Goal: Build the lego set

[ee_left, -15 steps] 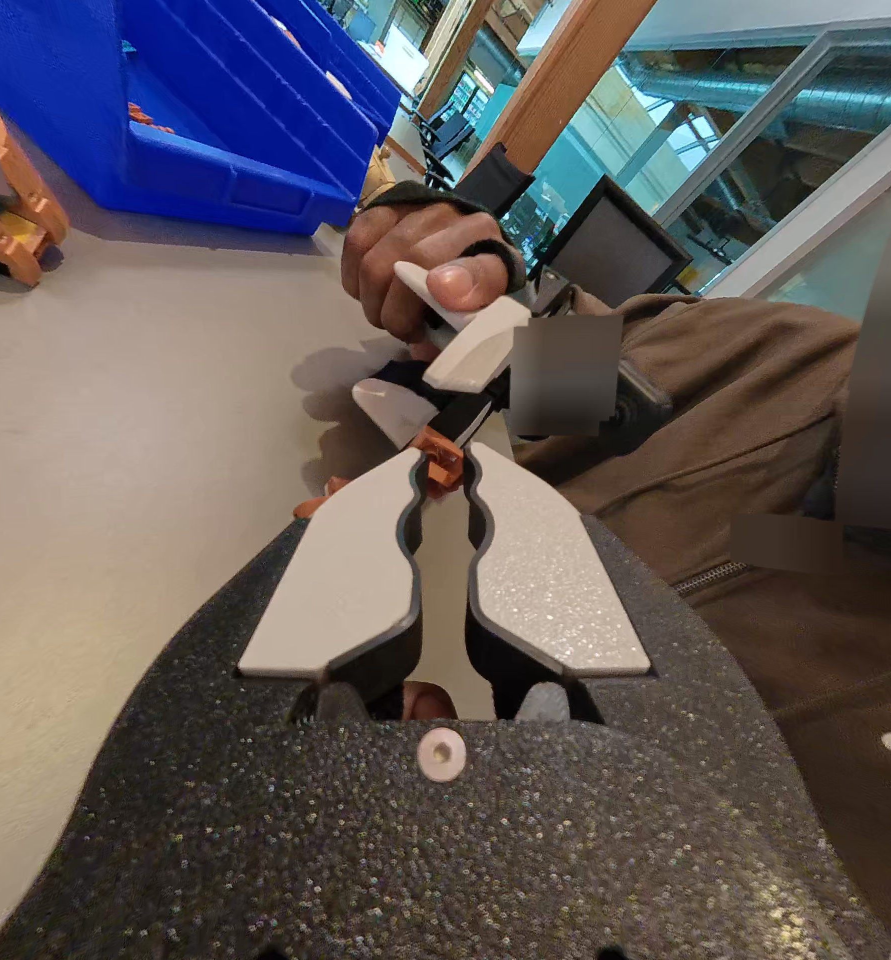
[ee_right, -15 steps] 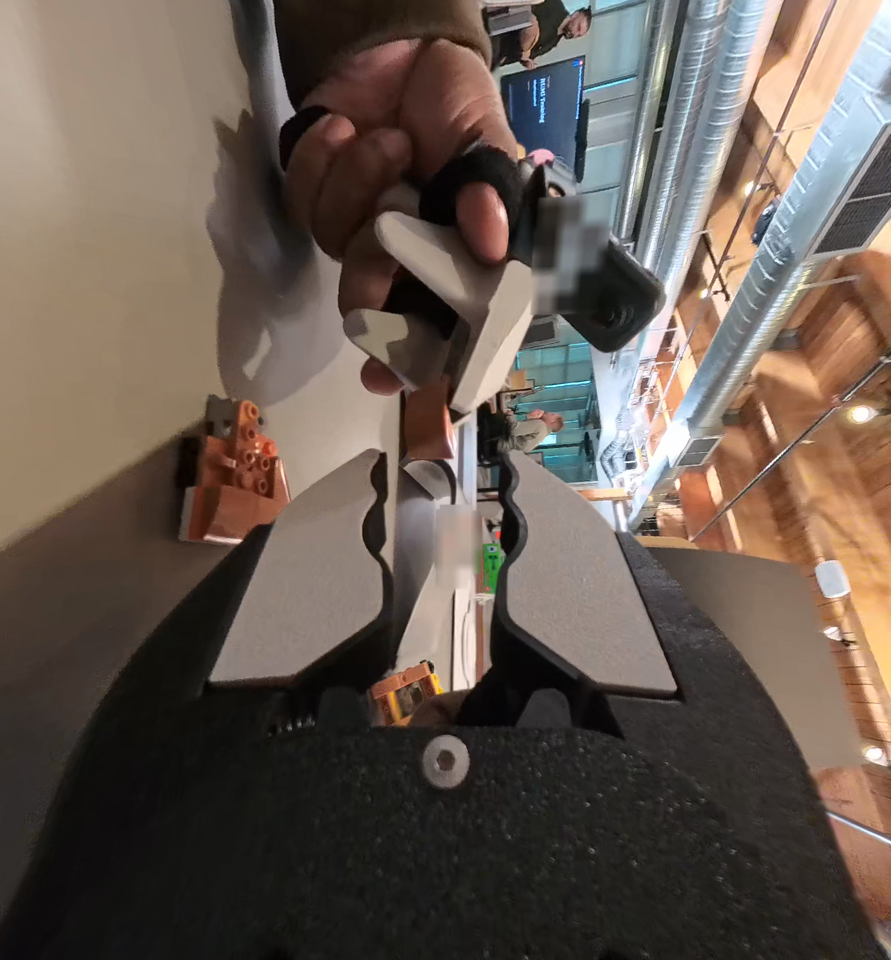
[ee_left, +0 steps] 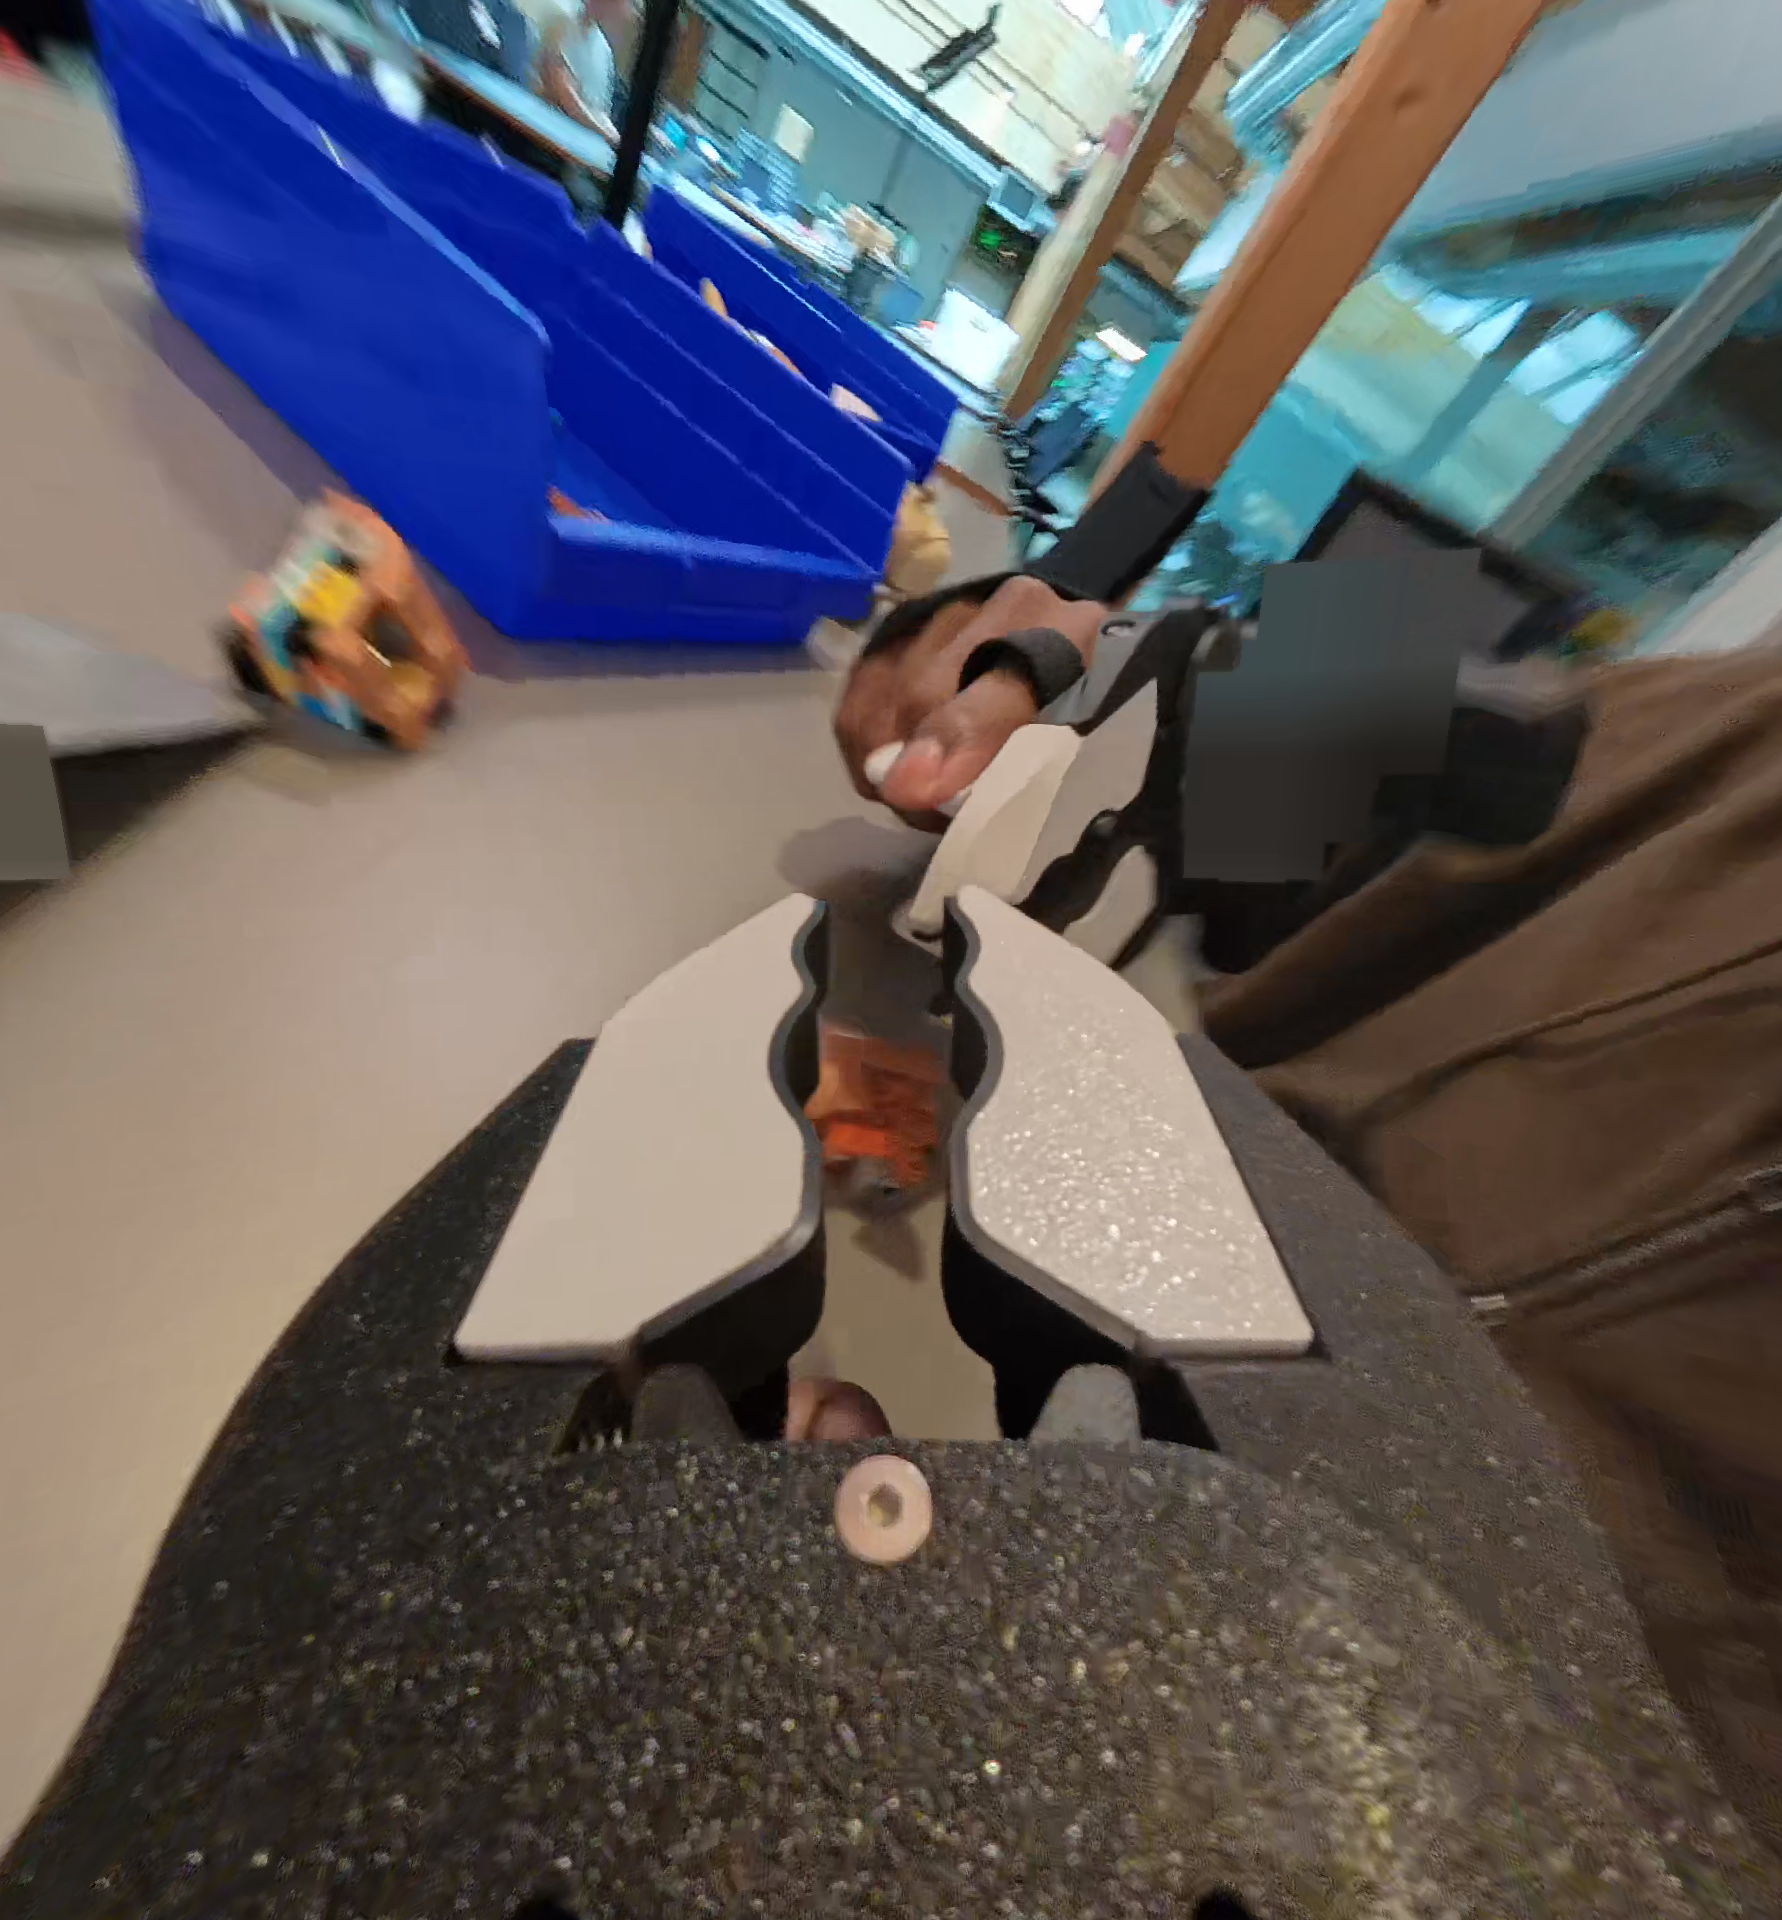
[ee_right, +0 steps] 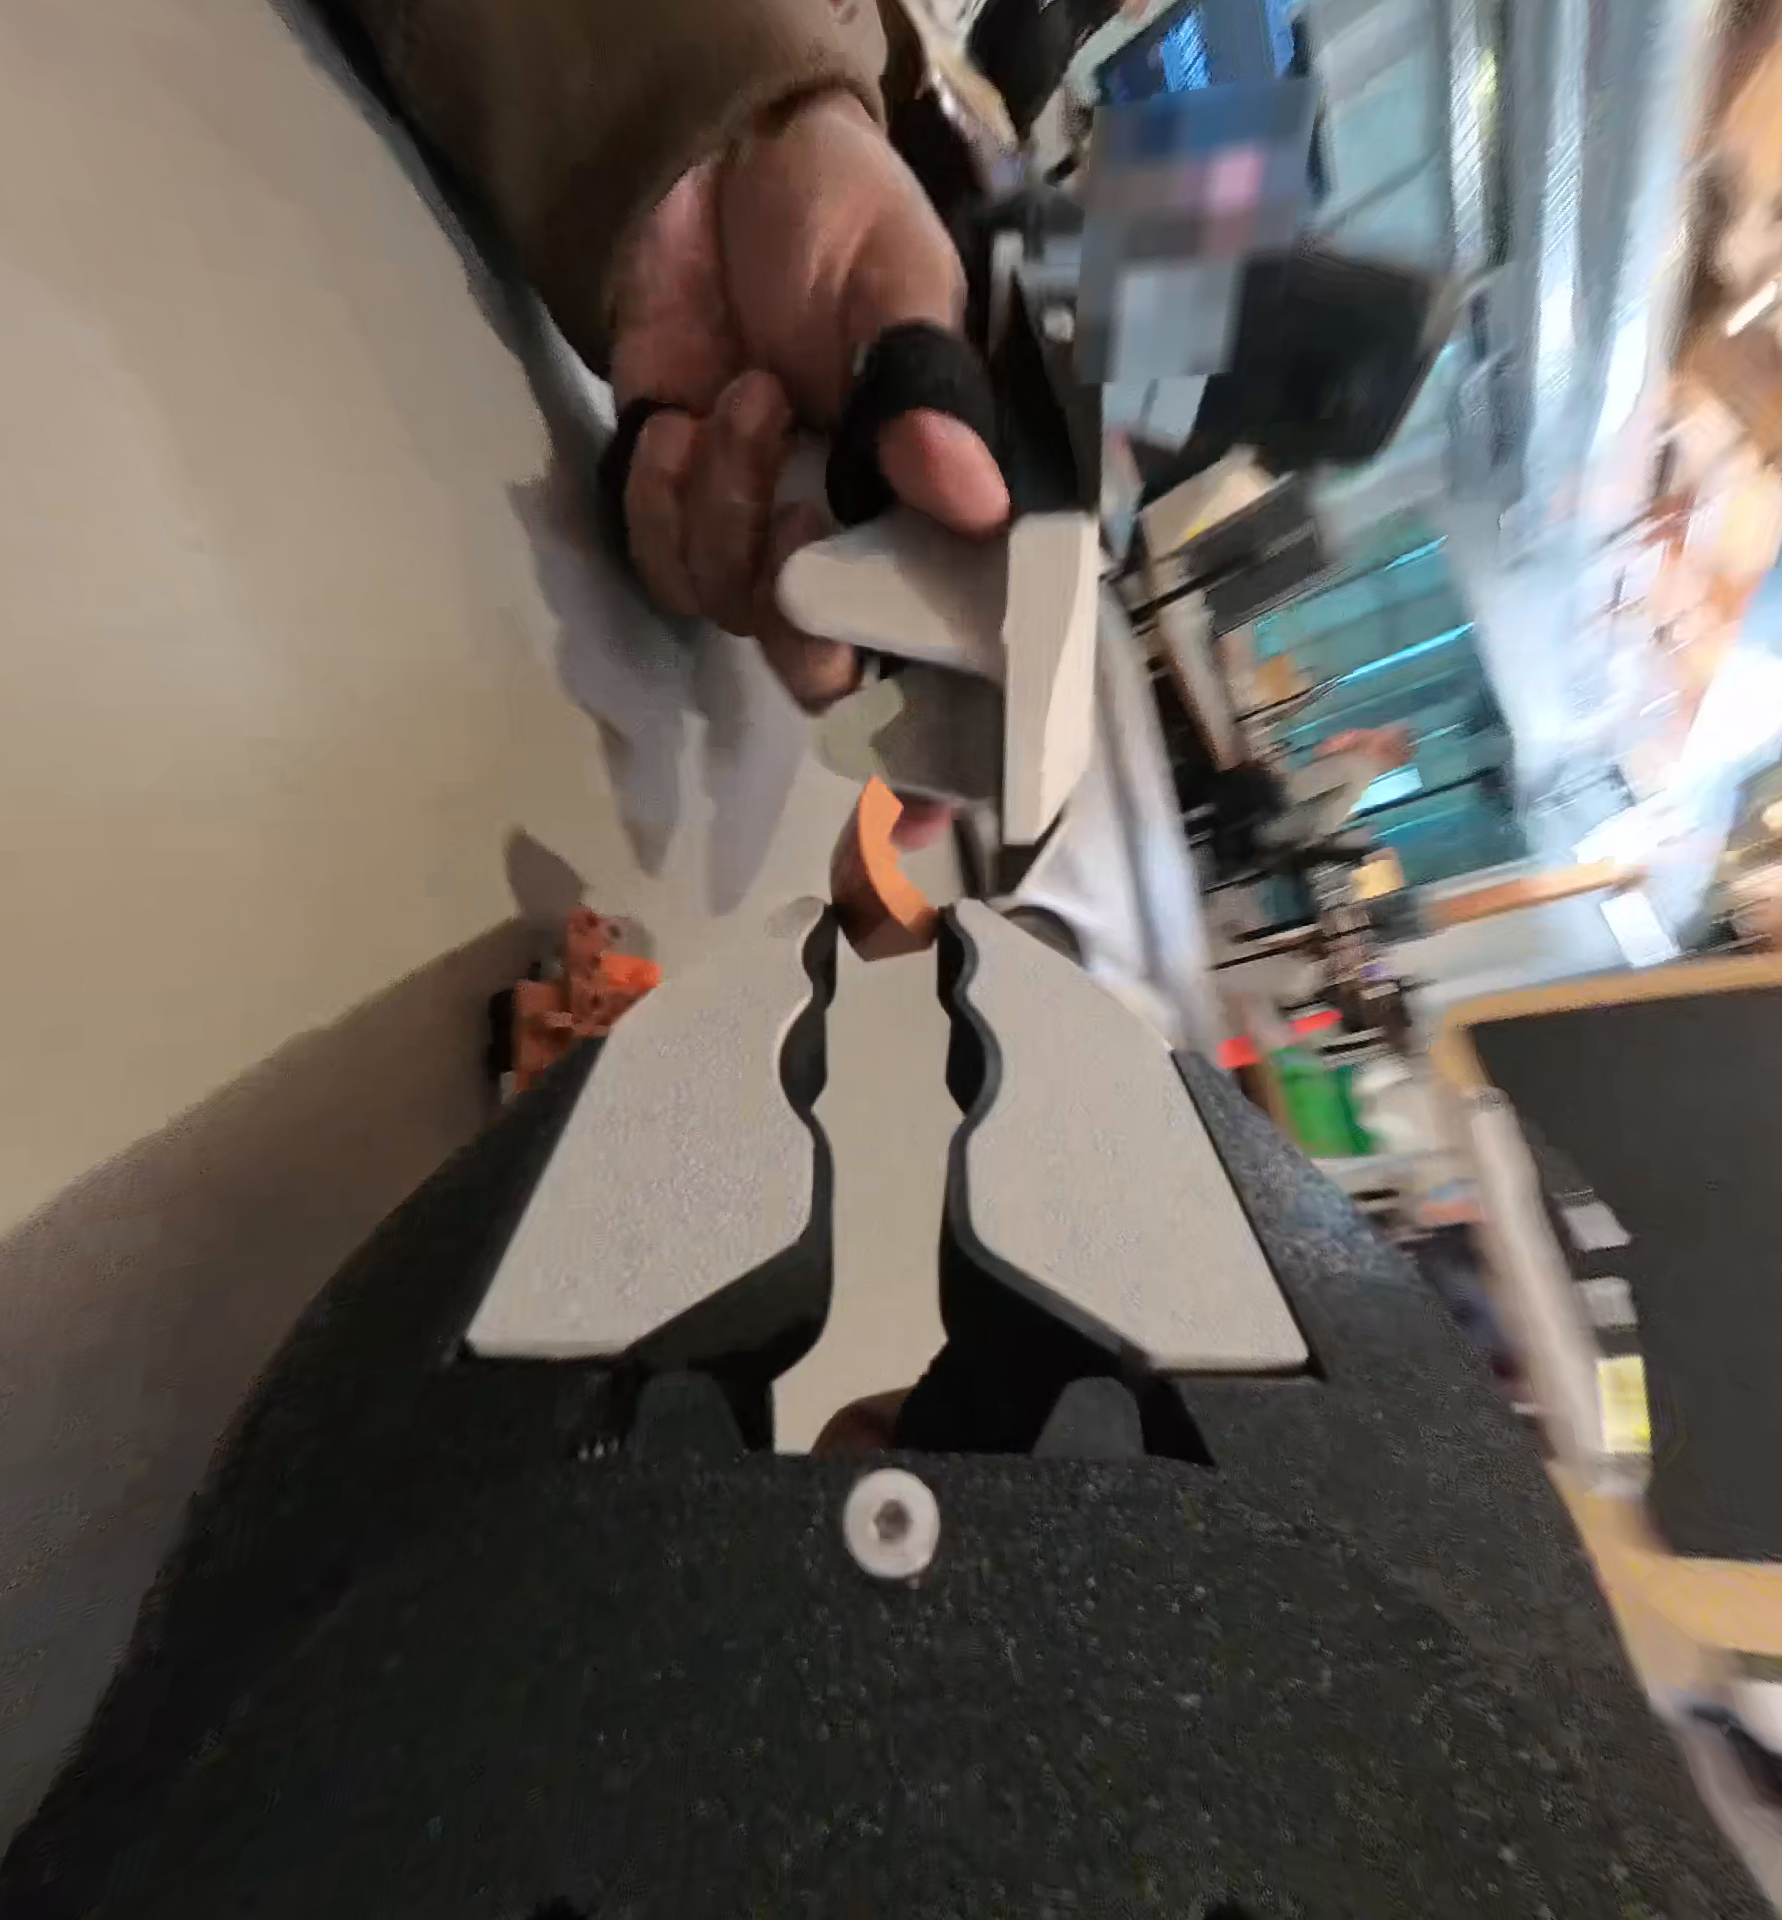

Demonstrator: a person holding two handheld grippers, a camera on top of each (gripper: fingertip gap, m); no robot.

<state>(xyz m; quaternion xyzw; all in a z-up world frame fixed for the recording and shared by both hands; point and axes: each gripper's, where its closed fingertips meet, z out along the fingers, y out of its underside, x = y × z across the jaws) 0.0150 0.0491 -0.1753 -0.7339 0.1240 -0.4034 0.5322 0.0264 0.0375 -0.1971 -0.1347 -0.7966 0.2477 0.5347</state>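
Note:
My right gripper (ee_right: pixel 885 923) is shut on a small orange curved lego piece (ee_right: pixel 882 883), pinched at the very fingertips above the table. My left gripper (ee_left: pixel 889 912) is open by a narrow gap with nothing between its fingers. It faces the right gripper tip to tip. Its fingers (ee_right: pixel 897 603) show just beyond the orange piece in the right wrist view. The right gripper's fingers (ee_left: pixel 1001 821) show just past my left tips. An orange lego assembly (ee_left: pixel 871 1101) lies on the grey table (ee_left: pixel 347 1039), seen through the left gap and at the left in the right wrist view (ee_right: pixel 575 987).
Blue storage bins (ee_left: pixel 554 416) stand at the back of the table. A colourful orange and yellow lego model (ee_left: pixel 347 644) sits in front of them. The person's brown sleeve (ee_left: pixel 1489 1039) fills the right side. The grippers are tip to tip, or close to it.
The orange piece has passed from my left gripper to my right. The left fingers have opened a little and the right fingers have closed on it. Both views have swung and are blurred.

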